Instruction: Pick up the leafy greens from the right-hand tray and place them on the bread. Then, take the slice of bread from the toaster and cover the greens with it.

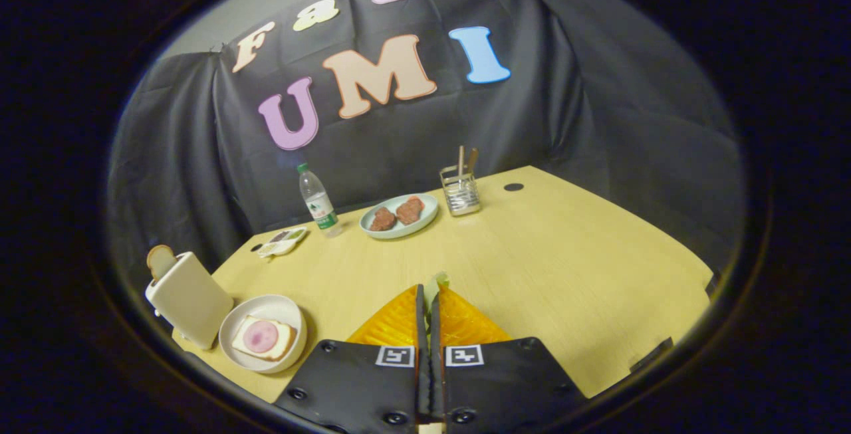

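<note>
My gripper [429,294] was clenched on leafy greens [437,283] above the orange tray [399,324]. Left of tray: white plate [292,344] with bread [263,338]; toaster [189,300] with slice [159,261]. Beyond: bottle [319,201], meat plate [399,215], utensil holder [460,191].

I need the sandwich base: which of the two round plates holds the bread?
The white plate beside the toaster, left of the closed gripper; the pale blue plate holds two brown pieces.
</note>
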